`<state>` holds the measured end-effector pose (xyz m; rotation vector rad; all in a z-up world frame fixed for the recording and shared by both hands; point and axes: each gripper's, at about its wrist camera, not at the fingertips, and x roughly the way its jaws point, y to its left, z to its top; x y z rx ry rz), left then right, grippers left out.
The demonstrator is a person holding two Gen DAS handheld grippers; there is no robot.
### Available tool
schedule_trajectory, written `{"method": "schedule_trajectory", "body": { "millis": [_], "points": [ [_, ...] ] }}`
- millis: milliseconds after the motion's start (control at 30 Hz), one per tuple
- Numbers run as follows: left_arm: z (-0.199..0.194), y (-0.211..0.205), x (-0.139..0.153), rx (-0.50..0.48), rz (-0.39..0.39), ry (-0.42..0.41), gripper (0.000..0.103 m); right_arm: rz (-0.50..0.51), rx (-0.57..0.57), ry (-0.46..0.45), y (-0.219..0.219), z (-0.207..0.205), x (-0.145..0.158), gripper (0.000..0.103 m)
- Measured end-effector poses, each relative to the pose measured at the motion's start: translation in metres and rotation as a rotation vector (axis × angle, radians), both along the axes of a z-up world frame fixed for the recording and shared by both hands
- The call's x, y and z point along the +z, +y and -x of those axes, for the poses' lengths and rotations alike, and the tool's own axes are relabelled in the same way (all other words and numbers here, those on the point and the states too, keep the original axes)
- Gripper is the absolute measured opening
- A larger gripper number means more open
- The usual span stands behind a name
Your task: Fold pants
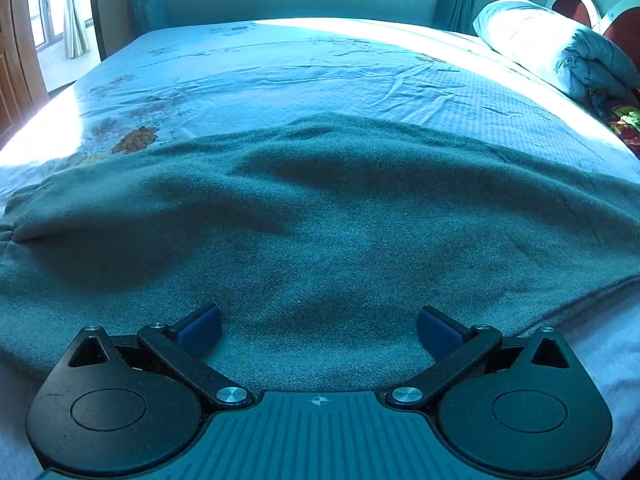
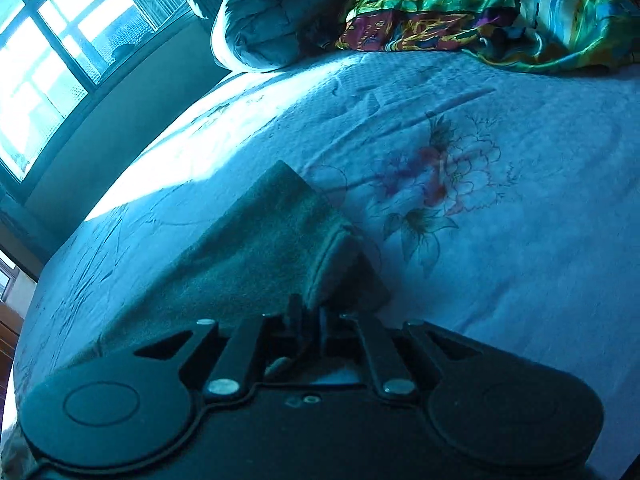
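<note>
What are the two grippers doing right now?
Left gripper: open, holding nothing, above the pants.
Right gripper: shut on the pants.

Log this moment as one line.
left tool: open above pants | right tool: pinching pants edge | bed sheet: pants lying flat

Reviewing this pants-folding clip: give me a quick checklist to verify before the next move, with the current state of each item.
1. Right gripper pinching the pants edge: ok, fabric sits between nearly closed fingers.
2. Left gripper free: ok, open above the cloth, nothing held.
3. Pants flat: not ok, soft ridges across the middle.
4. Bedsheet beyond the held edge free of objects: ok.
5. Comforter and colourful blanket away from the pants: ok.
6. Whole garment aligned: cannot tell.
</note>
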<state>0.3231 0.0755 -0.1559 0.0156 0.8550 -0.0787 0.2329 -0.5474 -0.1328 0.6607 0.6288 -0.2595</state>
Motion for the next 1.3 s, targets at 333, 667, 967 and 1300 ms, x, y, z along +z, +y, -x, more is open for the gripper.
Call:
{"method": "schedule_trajectory", "body": {
  "millis": [333, 667, 967, 1300],
  "points": [
    [0.027, 0.056, 0.012, 0.203, -0.025, -0.089, 0.103, 0.068, 0.416, -0.079, 0.147, -0.012, 0.030, 0.014],
    [0.055, 0.103, 0.018, 0.306, -0.010, -0.127, 0.103, -0.289, 0.741, -0.009, 0.274, -0.038, 0.006, 0.015],
    [0.064, 0.115, 0.013, 0.333, 0.023, -0.148, 0.103, -0.421, 0.646, 0.052, 0.287, -0.049, -0.012, 0.012],
    [0.077, 0.122, 0.001, 0.380, 0.098, -0.163, 0.103, -0.585, 0.527, 0.080, 0.299, -0.039, -0.033, 0.008]
  ]
}}
